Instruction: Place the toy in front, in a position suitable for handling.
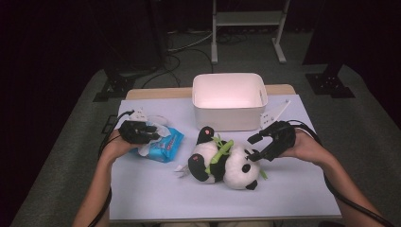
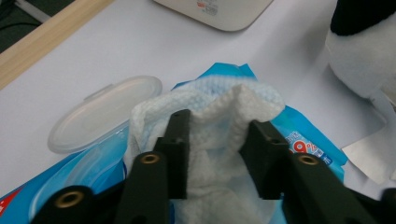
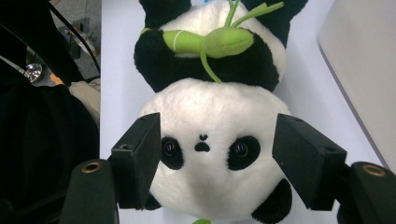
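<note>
Between left gripper (image 2: 215, 158) jaws, pinched wet wipe (image 2: 215, 112); right gripper (image 3: 219, 163) wide around panda (image 3: 210, 140) head

Left gripper (image 1: 142, 132): jaws pinched in, forearm reaching up the table.
Right gripper (image 1: 257, 145): jaws apart, seemingly angled down-left.

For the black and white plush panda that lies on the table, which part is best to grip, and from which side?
Probably the round white head of the black and white plush panda, taken from the head end. The right gripper already faces it, open, with one jaw at each cheek. The head is soft and nothing covers it; the green plush bamboo crosses the body.
</note>
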The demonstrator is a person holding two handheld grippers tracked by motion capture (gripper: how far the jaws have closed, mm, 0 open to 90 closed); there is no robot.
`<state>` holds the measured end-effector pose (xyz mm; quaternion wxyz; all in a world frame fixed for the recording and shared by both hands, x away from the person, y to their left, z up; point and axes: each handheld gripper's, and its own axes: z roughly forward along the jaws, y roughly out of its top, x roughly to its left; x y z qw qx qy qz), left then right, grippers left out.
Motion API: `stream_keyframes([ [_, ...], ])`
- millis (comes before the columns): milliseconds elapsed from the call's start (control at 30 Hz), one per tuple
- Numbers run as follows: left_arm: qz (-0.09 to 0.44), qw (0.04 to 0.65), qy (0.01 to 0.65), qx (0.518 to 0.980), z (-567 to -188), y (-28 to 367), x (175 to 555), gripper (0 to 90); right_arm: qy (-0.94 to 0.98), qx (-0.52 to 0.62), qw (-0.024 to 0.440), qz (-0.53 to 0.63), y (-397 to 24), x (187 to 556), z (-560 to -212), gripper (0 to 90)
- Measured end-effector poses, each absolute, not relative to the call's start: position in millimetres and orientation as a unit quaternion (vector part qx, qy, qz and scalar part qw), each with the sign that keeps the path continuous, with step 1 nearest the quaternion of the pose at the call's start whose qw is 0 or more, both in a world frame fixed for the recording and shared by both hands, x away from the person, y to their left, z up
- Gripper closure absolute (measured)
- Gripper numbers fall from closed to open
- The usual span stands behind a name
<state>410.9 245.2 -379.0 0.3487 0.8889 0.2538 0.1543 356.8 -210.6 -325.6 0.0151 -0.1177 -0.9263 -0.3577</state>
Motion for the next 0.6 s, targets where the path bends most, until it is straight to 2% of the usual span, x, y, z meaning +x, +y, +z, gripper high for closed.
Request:
stream_keyframes([
  [33, 0.153, 0.345, 0.252, 0.891, -379, 245, 412, 65.9, -0.926, -0.118, 0.015, -0.358, -211, 357, -326, 31.6],
  [67, 0.149, 0.341, 0.249, 0.894, -380, 245, 413, 71.5, -0.926, -0.118, 0.015, -0.359, -213, 357, -326, 31.5],
  [167, 0.146, 0.339, 0.247, 0.896, -380, 244, 414, 75.9, -0.925, -0.119, 0.014, -0.361, -214, 356, -327, 31.3],
  [267, 0.145, 0.333, 0.241, 0.900, -380, 243, 414, 84.9, -0.923, -0.120, 0.014, -0.366, -218, 355, -328, 31.2],
  [367, 0.140, 0.329, 0.234, 0.904, -378, 243, 414, 88.0, -0.921, -0.120, 0.012, -0.370, -220, 354, -330, 31.2],
  [600, 0.128, 0.329, 0.220, 0.909, -375, 243, 412, 89.2, -0.918, -0.126, 0.016, -0.377, -225, 355, -337, 31.0],
])
